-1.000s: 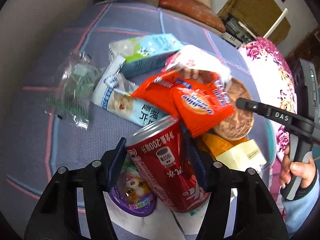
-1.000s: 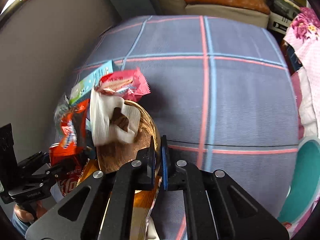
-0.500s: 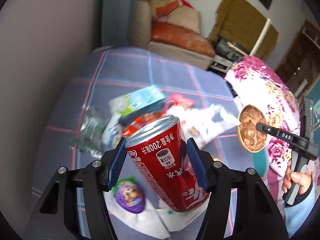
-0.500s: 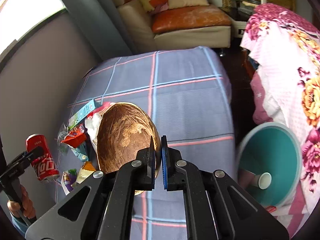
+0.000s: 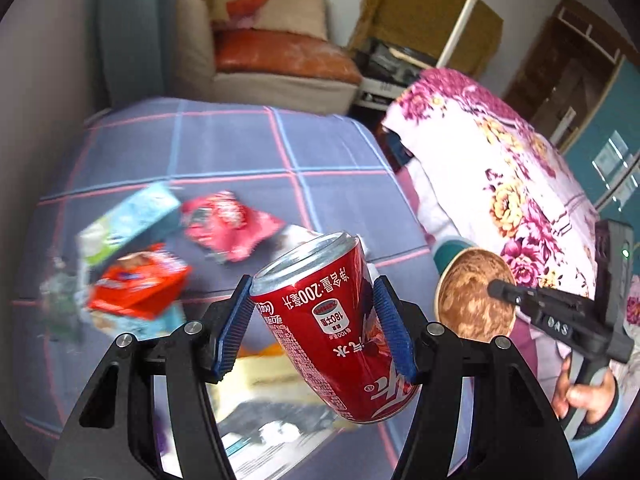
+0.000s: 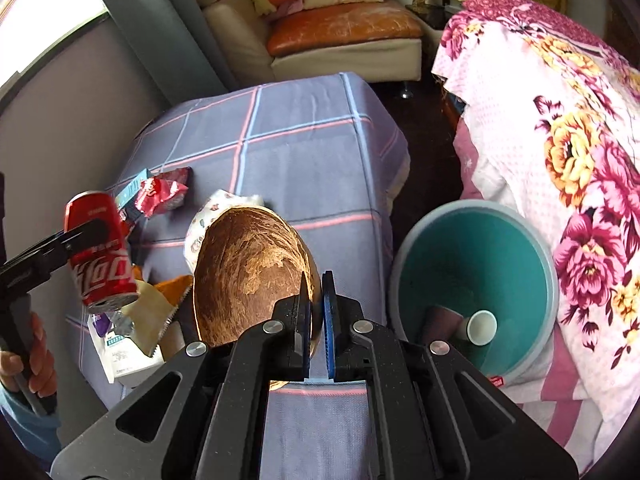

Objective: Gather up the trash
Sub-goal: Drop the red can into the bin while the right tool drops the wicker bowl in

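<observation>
Two grippers: both are carrying trash above the table [image 6: 304, 152], which is wearing a blue checked cloth.
Left gripper [image 5: 316, 320]: it is clamping a red soda can [image 5: 336, 328] between its blue pads [image 5: 390, 328], one pad pressing each side of the can's body.
Can's pose: it is sitting tilted, silver top pointing up and away from the camera, base sticking out below the fingers (the printing is reading upside down).
Right gripper [image 6: 316, 312]: its jaws are pinched nearly together on the rim of a brown paper bowl [image 6: 252, 268], the thin rim caught between the pads.
Bowl's pose: it is standing on edge, rising from the fingertips toward the left of the right wrist view, its mottled brown face turned to the camera.
Bin [image 6: 472, 280]: a teal bin is standing beside the table, under the edge of a flowered cloth [image 6: 580, 160]; paper cups [image 6: 480, 326] are lying at its bottom.
Bowl and bin: the bowl is hanging over the table's near edge, left of the bin's mouth and apart from it.
Trash on the table: a red wrapper [image 5: 232, 224], an orange snack bag [image 5: 140, 288] and a pale blue carton [image 5: 132, 220] are lying in a blurred cluster.
</observation>
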